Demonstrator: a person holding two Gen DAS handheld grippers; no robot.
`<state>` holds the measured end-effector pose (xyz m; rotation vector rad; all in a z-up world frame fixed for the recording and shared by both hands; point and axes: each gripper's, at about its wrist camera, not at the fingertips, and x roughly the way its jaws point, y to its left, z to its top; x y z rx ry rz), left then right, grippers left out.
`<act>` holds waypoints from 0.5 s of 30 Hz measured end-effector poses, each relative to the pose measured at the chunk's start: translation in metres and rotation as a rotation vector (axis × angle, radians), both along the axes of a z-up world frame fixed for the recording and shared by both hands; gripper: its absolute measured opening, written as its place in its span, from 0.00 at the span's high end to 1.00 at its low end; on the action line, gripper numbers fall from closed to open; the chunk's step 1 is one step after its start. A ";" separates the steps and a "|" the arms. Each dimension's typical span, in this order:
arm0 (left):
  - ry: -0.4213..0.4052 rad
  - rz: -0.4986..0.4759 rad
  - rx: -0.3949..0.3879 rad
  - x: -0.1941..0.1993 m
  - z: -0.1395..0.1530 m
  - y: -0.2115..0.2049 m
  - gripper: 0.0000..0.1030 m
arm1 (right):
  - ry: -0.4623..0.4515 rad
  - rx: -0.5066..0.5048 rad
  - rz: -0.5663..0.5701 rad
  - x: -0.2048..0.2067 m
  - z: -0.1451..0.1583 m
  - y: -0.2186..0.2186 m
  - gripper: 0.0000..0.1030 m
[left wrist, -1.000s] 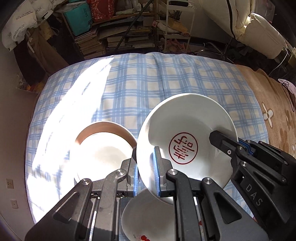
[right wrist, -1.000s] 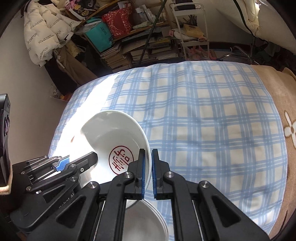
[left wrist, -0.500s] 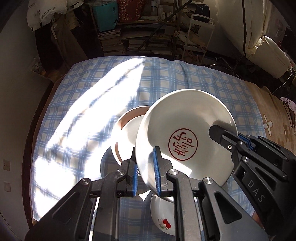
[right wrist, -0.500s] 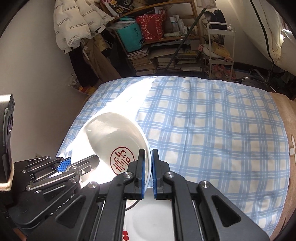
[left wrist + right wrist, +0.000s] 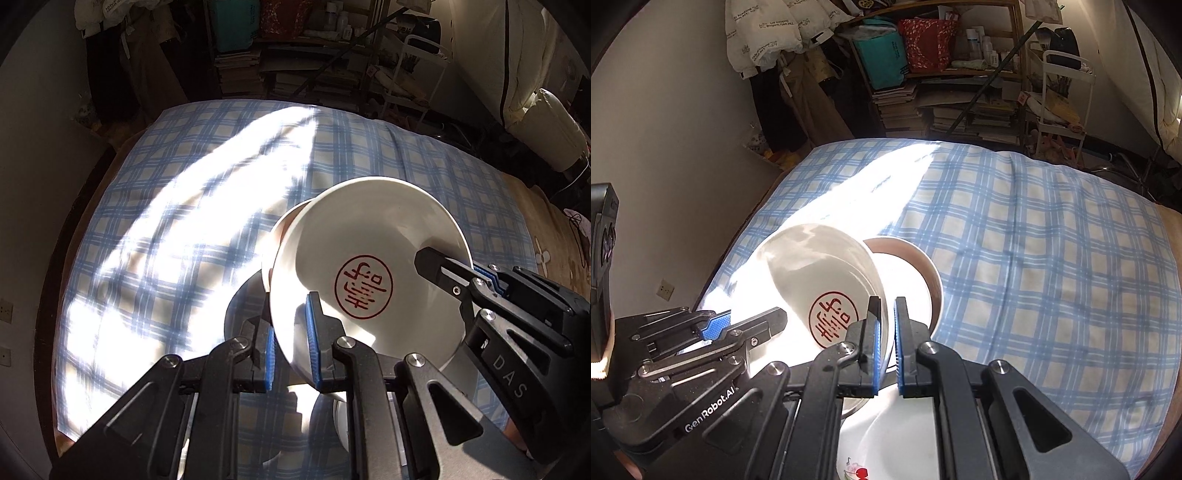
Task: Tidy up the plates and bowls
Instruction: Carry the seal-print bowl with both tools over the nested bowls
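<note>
A bed with a blue-checked sheet (image 5: 1034, 258) carries a brown-rimmed bowl (image 5: 923, 273) just ahead of the right claw (image 5: 886, 347); a cherry-painted plate (image 5: 901, 443) lies beneath that claw.

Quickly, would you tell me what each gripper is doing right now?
Left gripper: shut on the rim of the white plate.
Right gripper: shut on the same white plate's opposite rim.

Black tongs (image 5: 291, 356), blue pads (image 5: 875, 354), silver screws.

White bowl (image 5: 369, 258) with red seal; blue-checked cloth (image 5: 1034, 240).
</note>
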<state>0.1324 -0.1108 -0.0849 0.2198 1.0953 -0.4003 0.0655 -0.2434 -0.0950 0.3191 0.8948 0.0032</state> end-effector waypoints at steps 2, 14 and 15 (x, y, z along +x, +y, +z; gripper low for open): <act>-0.019 0.003 0.001 0.001 -0.004 0.000 0.86 | 0.002 -0.009 0.008 0.002 -0.002 0.001 0.92; 0.012 -0.011 0.010 0.017 -0.035 -0.006 0.86 | 0.044 -0.005 0.005 0.023 -0.028 -0.004 0.92; 0.014 -0.013 0.010 0.019 -0.037 -0.007 0.86 | 0.047 -0.004 0.002 0.024 -0.030 -0.004 0.92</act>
